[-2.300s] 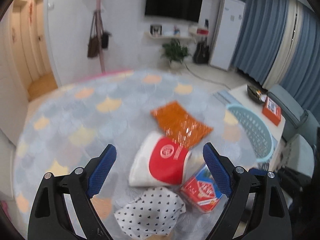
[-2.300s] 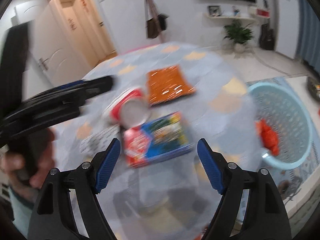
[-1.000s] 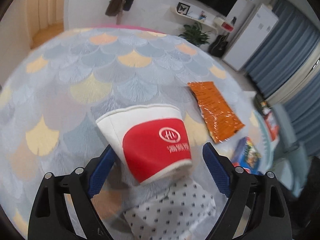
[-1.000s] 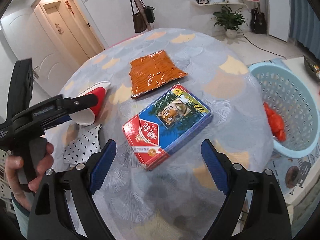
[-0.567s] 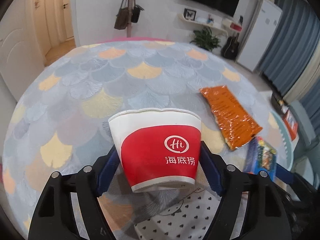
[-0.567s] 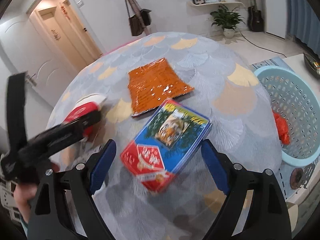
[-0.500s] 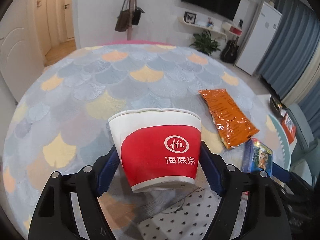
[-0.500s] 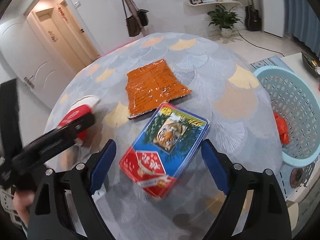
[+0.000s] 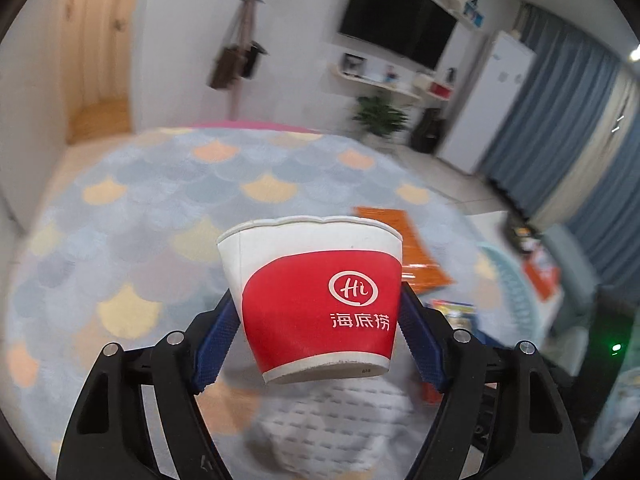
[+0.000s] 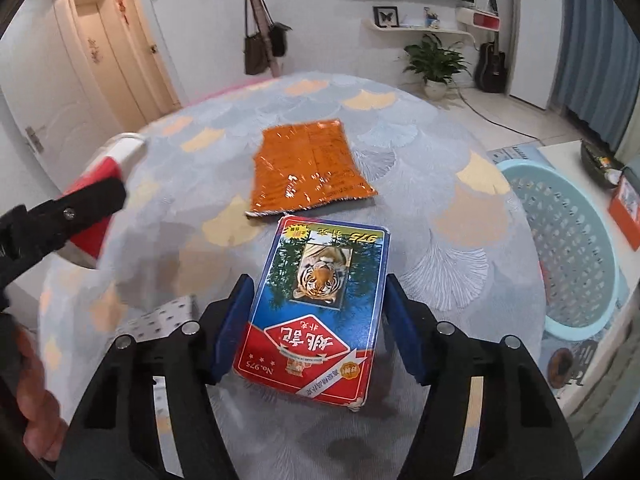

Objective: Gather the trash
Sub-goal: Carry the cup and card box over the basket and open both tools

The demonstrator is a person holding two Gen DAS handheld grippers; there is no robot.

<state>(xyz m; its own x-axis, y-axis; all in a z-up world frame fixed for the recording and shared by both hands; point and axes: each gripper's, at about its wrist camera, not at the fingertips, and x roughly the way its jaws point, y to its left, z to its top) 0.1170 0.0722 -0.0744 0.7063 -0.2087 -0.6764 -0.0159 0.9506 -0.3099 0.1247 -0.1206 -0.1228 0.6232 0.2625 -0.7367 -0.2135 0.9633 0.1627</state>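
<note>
Showing a blurred round table (image 9: 132, 200) with the basket (image 10: 576, 248) cut off at 3 o'clock; the left gripper (image 9: 316, 332) pinches an upright red-and-white paper cup (image 9: 316, 300), while the right gripper (image 10: 318, 322) closes on a tiger-printed card box (image 10: 316, 304) between its jaws at 6 o'clock.

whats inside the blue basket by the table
In the right wrist view the basket shows bare perforated wall and floor, plus a sliver of something red at its near wall. The table edge covers the rest of that side.
</note>
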